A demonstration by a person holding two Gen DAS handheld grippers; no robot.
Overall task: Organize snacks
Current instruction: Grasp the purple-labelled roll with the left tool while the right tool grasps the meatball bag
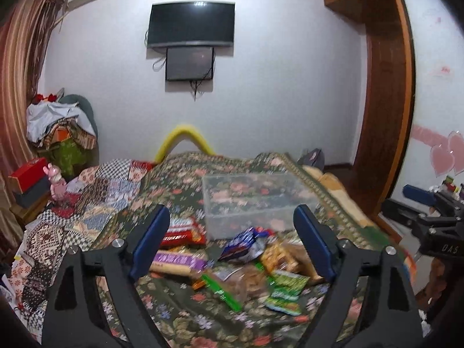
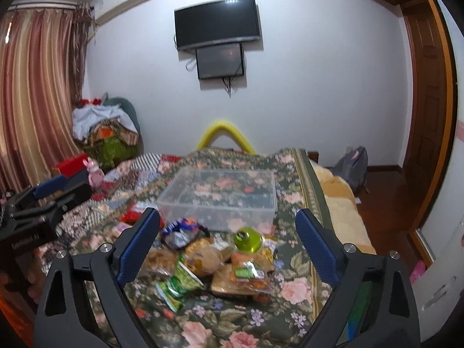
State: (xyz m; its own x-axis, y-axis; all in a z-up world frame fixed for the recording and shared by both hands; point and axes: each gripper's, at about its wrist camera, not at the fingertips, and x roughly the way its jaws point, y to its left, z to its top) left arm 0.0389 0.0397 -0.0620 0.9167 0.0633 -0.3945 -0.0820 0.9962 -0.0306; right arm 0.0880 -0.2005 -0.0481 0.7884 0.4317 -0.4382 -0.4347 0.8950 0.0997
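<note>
1. Plainly, the left gripper (image 1: 232, 242) hangs over the bed with its blue pads spread wide and nothing between them; the snack pile (image 1: 240, 266) lies on the cover below and beyond them.
2. The right gripper (image 2: 227, 242) is likewise spread wide and holds nothing, above the same pile (image 2: 208, 258).
3. Snacks sit heaped together on the floral bedspread (image 2: 261, 319), just in front of the clear plastic bin (image 2: 220, 197), whose near wall almost meets the nearest packets.
4. Among the heap are a red packet (image 1: 181, 233), a purple-labelled packet (image 1: 177, 261), a blue-and-white bag (image 2: 181, 230), green wrappers (image 2: 179, 284) and a green round-topped item (image 2: 248, 239).
5. Open cover lies near the camera, below the pile, and to the right of it up to the bed's patterned border.
6. The bed's right edge drops to a yellow blanket (image 2: 339, 203) and wooden floor; a patchwork quilt (image 1: 95, 197) fills the left side.
7. Each gripper shows at the other view's margin, well apart.
8. Packet print is too blurred to read; the right gripper's body shows the letters "DAS" in the left view.
</note>
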